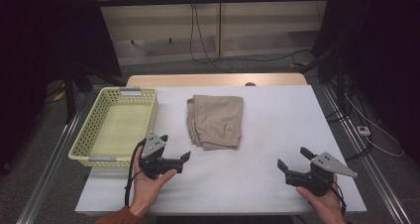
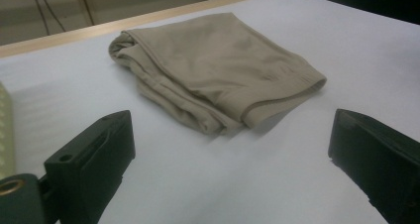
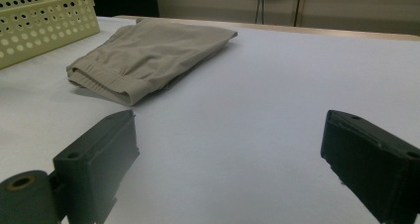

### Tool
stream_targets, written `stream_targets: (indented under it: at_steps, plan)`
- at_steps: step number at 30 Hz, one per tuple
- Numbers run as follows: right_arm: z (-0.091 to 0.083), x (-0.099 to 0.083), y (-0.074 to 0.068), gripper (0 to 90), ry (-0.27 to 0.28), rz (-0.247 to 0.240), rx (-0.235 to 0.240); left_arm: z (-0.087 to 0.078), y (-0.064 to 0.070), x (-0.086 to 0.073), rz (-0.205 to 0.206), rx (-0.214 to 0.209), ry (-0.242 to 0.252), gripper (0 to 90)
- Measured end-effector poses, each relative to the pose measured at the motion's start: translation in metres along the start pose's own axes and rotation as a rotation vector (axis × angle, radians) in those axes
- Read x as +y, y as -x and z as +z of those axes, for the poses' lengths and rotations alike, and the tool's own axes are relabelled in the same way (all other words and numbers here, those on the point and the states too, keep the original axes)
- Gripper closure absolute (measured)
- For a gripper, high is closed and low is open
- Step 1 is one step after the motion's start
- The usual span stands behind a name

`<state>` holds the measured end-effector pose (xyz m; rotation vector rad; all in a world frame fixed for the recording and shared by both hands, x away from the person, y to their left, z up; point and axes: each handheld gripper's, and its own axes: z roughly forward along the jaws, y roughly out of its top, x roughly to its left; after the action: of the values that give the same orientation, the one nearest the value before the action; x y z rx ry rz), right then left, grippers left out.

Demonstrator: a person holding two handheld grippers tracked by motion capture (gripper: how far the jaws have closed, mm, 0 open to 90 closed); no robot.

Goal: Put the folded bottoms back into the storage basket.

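Observation:
A folded tan garment [image 1: 215, 121] lies flat near the middle of the white table [image 1: 277, 115]. It also appears as the tan garment [image 2: 213, 70] ahead of the left jaws and as the tan garment [image 3: 143, 55] off to the left of the right jaws. My left gripper [image 1: 174, 146] is held open above the table's front left, a short way in front of the garment's near left corner. My right gripper [image 1: 294, 158] is open at the front right, well apart from the cloth. Nothing sits between either pair of jaws.
A pale yellow perforated basket [image 1: 94, 131] stands at the table's left edge, beside the left gripper, with nothing visible inside; the basket [image 3: 44, 21] shows far left. Beyond the table's far wooden edge [image 1: 218, 79] are cables and dark stands on the floor.

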<state>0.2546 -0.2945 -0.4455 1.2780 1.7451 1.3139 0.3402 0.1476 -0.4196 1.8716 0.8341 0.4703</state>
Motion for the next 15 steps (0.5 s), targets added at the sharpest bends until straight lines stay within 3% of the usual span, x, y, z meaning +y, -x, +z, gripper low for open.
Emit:
stream_targets:
  at_steps: [6, 11, 15]
  plan:
    - [0.0, 0.0, 0.001, 7.1, 0.0, 0.003, 0.005, 0.008, 0.0, 0.007, 0.005, -0.009, -0.014, 4.2]
    - [-0.001, 0.0, 0.001, 7.3, 0.001, 0.003, 0.006, 0.012, 0.001, 0.015, -0.04, -0.04, 0.001, 4.6]
    - [-0.001, 0.0, 0.001, 7.3, 0.0, -0.001, 0.006, 0.015, 0.001, 0.024, -0.01, -0.008, 0.023, 4.7]
